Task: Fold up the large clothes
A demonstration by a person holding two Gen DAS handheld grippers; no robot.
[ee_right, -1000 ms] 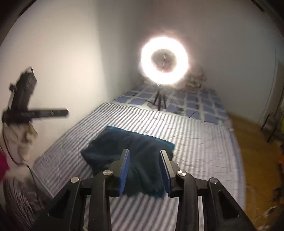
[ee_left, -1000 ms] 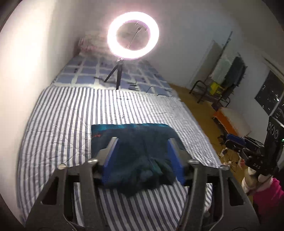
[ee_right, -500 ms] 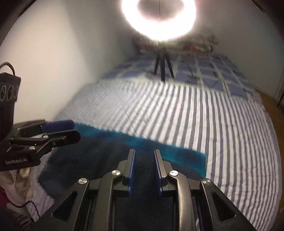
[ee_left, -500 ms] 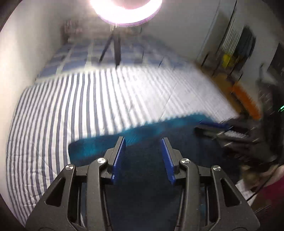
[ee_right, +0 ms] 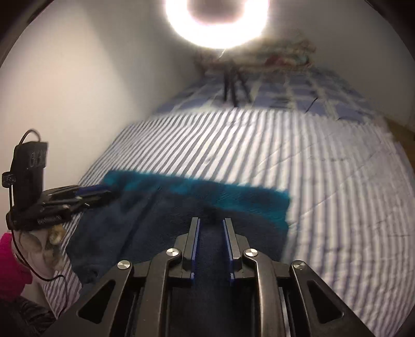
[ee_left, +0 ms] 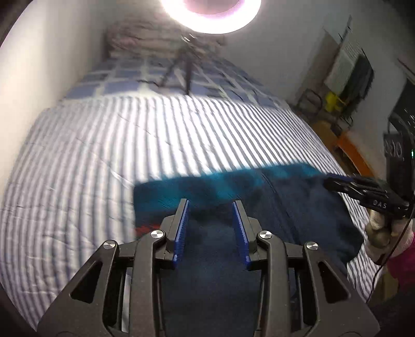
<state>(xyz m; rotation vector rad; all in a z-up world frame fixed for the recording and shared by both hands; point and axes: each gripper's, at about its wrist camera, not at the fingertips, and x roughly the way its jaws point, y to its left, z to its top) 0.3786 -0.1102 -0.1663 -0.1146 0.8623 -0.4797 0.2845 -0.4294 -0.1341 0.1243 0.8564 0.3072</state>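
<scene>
A dark blue fleece garment (ee_left: 298,207) with a teal band along its far edge lies on the striped bed (ee_left: 103,168). My left gripper (ee_left: 209,204) hangs low over the garment's left part. Its jaws are closing, with cloth between them and the pads still apart from it. In the right wrist view the same garment (ee_right: 129,220) spreads to the left. My right gripper (ee_right: 211,220) is nearly closed and pinches a small bunch of cloth at its tips. Each gripper shows in the other's view: the right gripper (ee_left: 329,181) at the garment's right edge, the left gripper (ee_right: 109,193) at its left corner.
A lit ring light (ee_left: 210,13) on a tripod (ee_left: 186,72) stands on the checked quilt (ee_left: 129,80) at the far end of the bed. A white wall runs along the left side. An orange bench (ee_left: 350,153) and a chair stand on the floor to the right.
Both grippers have come down from well above the bed to just over the garment, and both pairs of jaws have narrowed. The garment now fills the lower part of each view.
</scene>
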